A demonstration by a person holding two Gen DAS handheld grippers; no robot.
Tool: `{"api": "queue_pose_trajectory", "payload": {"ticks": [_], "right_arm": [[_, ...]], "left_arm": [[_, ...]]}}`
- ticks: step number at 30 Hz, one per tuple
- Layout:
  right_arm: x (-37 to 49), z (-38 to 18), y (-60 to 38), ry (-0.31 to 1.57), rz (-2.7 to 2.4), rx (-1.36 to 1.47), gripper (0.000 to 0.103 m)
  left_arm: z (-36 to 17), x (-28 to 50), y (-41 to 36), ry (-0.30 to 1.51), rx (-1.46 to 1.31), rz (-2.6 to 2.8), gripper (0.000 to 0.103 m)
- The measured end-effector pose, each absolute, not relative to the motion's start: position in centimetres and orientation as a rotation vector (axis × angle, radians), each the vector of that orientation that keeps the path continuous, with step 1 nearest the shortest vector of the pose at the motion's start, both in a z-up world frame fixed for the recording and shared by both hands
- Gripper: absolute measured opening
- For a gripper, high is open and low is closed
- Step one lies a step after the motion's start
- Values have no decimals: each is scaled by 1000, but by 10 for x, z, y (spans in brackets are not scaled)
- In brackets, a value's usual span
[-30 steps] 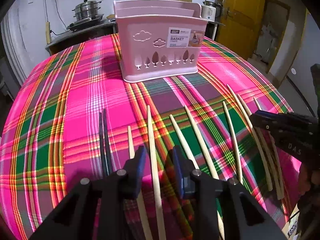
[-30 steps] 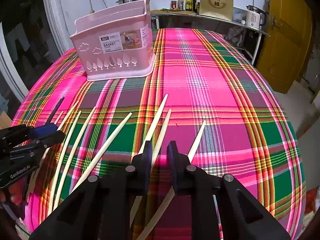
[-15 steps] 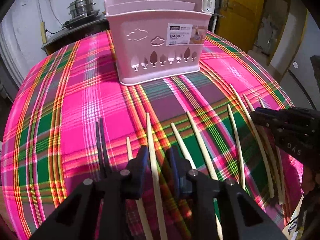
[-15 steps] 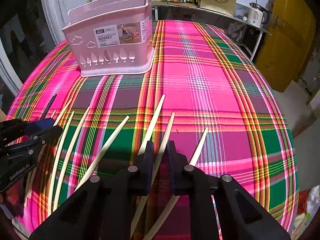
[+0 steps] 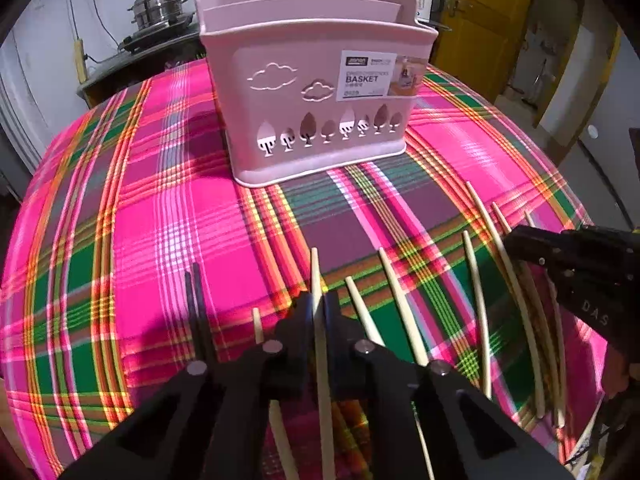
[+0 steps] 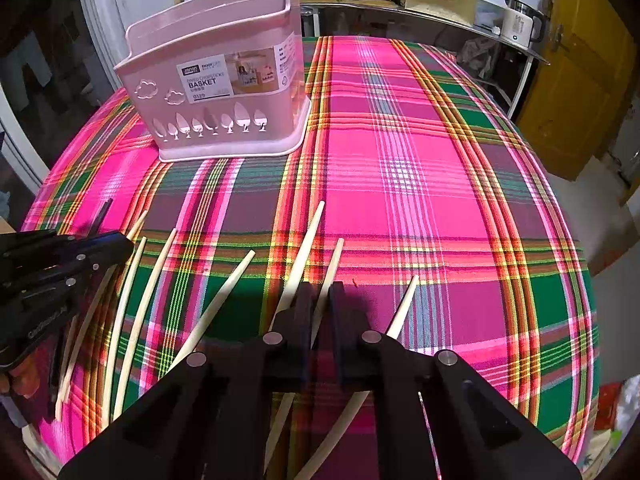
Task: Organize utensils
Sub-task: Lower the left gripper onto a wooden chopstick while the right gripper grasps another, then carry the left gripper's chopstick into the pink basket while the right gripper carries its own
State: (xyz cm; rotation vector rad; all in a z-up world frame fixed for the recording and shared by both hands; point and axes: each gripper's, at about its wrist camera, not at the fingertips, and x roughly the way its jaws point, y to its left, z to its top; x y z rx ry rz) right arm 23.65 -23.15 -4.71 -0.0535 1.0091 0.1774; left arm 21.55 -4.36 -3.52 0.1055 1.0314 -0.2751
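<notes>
Left hand-held gripper [image 5: 318,314]: near edge, jaws narrowed onto one pale chopstick [image 5: 320,344] lying on the surface [image 5: 160,208]. Right hand-held gripper [image 6: 320,304]: near edge, jaws narrowed around another pale chopstick [image 6: 334,264]. Loose chopsticks [image 6: 224,300]: fanned across the plaid cloth between the two. Dark pair [image 5: 196,304]: left of the row. Pink basket [image 5: 316,100]: upright, far, well apart.

Pale pink basket [image 5: 320,92] with cloud and tree cut-outs; cream chopsticks [image 6: 224,300]; pink, green and orange plaid cloth [image 6: 420,184]; yellow door [image 6: 576,80].
</notes>
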Motion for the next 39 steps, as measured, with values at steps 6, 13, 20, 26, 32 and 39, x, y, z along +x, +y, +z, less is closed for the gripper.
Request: {"api": "queue_pose_trajectory", "payload": {"ticks": [6, 13, 20, 26, 32, 39], "right_arm": [[229, -30, -239, 955, 205, -7, 8], [215, 6, -240, 864, 245, 13, 7], [193, 45, -238, 759, 282, 26, 6], [176, 72, -238, 685, 303, 24, 6], [168, 91, -241, 628, 319, 29, 5], [178, 116, -234, 577, 329, 19, 5]], "left_arm": [[-19, 206, -38, 984, 74, -289, 6], [20, 188, -31, 897, 46, -308, 6], [60, 168, -21, 800, 20, -324, 6], [84, 153, -15, 735, 2, -331, 6], [103, 150, -11, 686, -16, -337, 6], [129, 164, -14, 640, -28, -344, 6]]}}
